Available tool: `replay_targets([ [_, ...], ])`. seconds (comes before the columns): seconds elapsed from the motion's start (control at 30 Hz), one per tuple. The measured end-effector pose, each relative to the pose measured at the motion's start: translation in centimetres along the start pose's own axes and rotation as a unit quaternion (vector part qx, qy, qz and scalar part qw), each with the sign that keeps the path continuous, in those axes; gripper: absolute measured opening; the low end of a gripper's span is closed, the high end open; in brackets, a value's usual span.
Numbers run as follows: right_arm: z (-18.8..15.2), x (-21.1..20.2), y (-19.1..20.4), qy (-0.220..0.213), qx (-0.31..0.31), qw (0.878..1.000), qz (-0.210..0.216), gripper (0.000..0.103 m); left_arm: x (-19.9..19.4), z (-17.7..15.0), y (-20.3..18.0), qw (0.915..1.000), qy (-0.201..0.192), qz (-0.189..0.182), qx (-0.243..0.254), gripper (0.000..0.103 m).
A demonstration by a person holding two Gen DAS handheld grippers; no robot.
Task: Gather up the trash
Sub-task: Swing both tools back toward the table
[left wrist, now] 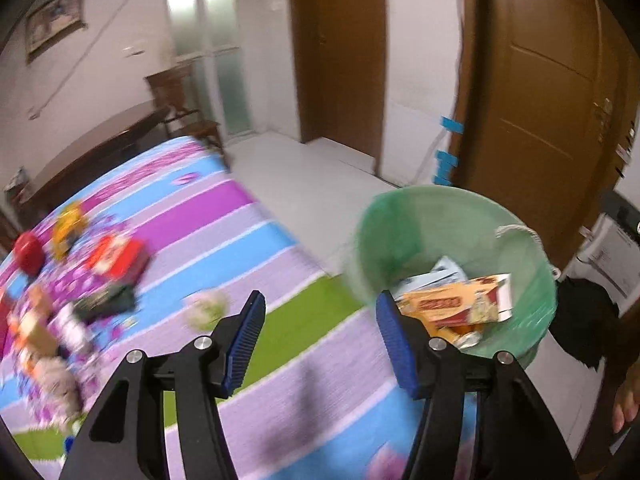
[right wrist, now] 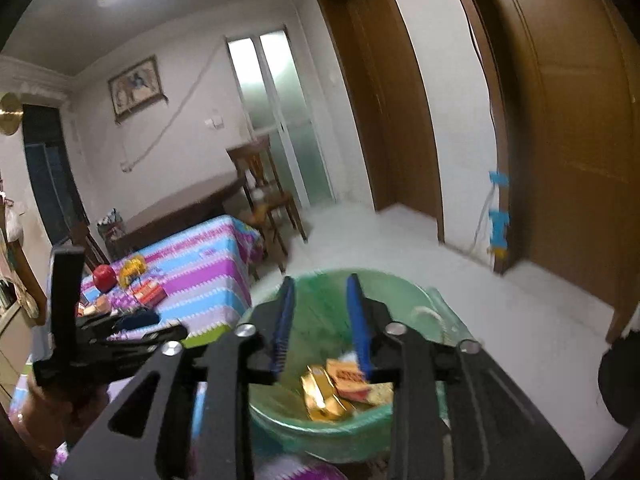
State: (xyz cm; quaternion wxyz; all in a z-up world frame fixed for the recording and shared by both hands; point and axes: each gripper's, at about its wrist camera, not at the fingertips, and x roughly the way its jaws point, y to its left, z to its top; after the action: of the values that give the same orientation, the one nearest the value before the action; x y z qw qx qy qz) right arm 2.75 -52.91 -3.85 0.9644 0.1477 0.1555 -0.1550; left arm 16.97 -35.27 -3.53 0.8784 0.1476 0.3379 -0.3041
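A pale green basket [left wrist: 452, 232] stands beside the table and holds an orange box [left wrist: 460, 304], white-blue paper [left wrist: 440, 274] and a foil wrapper [left wrist: 468, 338]. My left gripper [left wrist: 320, 304] hovers open over the table edge just left of the basket, with nothing between its blue pads. My right gripper [right wrist: 320, 284] hangs over the basket [right wrist: 320, 308], jaws apart and empty, with a gold wrapper [right wrist: 324, 394] and a red-orange box [right wrist: 348, 378] lying below it. On the striped cloth [left wrist: 240, 240] lie a crumpled ball [left wrist: 206, 308], a red box [left wrist: 118, 258], a yellow item [left wrist: 70, 228] and a red round thing [left wrist: 28, 252].
More blurred clutter lies at the table's left end [left wrist: 44, 344]. A wooden chair [right wrist: 264, 196] and a dark table [right wrist: 180, 208] stand behind. Brown doors [left wrist: 552, 100] line the right wall. White floor [right wrist: 500, 320] lies beyond the basket. A black object [left wrist: 584, 320] sits right of it.
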Motion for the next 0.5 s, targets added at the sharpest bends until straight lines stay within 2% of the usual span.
replay_targets([
  [0.07,-0.2,-0.2,1.2,-0.021,-0.008,1.0,0.007,0.049,-1.5,-1.1,2.1,0.9997,-0.003,0.018,-0.016,0.06],
  [0.2,-0.7,-0.2,4.5,-0.038,-0.044,0.998,0.025,0.056,-5.7,-3.9,7.9,0.9971,-0.004,0.042,-0.063,0.06],
  [0.27,-1.0,0.2,5.8,-0.034,-0.051,0.997,0.042,0.066,-8.0,-5.2,10.3,0.9949,-0.01,0.06,-0.08,0.063],
  [0.4,-1.7,2.6,9.3,0.011,-0.073,0.993,0.09,0.07,-12.7,-9.3,16.4,0.9856,0.0,0.098,-0.138,0.065],
  [0.5,-2.6,4.5,13.0,0.054,-0.105,0.984,0.135,0.07,-15.6,-12.9,19.8,0.9757,0.017,0.123,-0.181,0.065],
])
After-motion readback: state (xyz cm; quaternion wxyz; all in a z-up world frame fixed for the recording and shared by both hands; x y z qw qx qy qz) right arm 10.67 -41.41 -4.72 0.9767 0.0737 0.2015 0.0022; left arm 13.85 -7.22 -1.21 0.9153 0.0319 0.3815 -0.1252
